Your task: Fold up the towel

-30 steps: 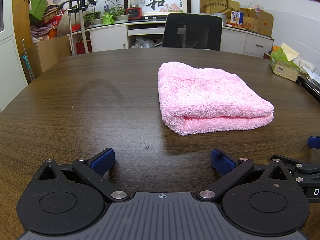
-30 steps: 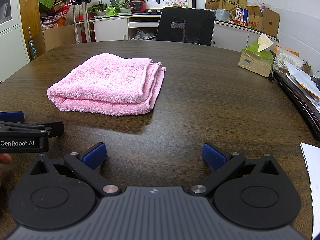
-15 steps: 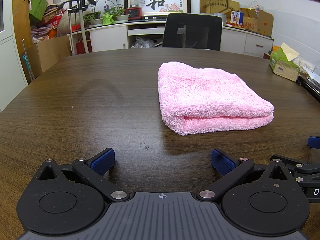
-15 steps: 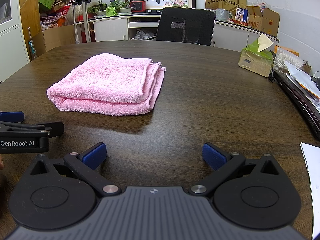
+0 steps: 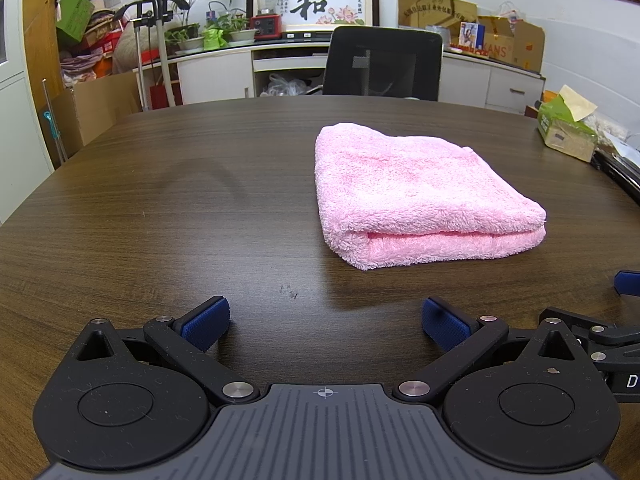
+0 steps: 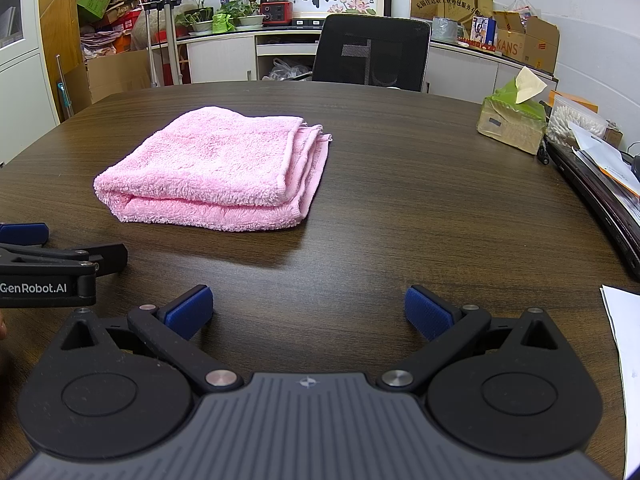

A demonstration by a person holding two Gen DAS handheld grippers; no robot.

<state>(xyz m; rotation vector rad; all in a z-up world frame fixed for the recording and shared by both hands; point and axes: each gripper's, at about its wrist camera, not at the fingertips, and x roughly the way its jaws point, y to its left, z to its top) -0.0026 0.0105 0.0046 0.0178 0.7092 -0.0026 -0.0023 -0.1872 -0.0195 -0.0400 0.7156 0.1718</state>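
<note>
A pink towel (image 5: 416, 192) lies folded into a thick rectangle on the dark wooden table (image 5: 180, 200). It also shows in the right wrist view (image 6: 224, 168), with its loose edges stacked on its right side. My left gripper (image 5: 325, 322) is open and empty, low over the table, short of the towel and to its left. My right gripper (image 6: 308, 312) is open and empty, short of the towel and to its right. Neither gripper touches the towel. The left gripper's body shows at the left edge of the right wrist view (image 6: 48, 276).
A black office chair (image 5: 384, 64) stands behind the table's far edge. A green tissue box (image 6: 512, 124) sits at the table's right, with a laptop and papers (image 6: 600, 184) behind it. A white sheet (image 6: 624, 340) lies near the right edge.
</note>
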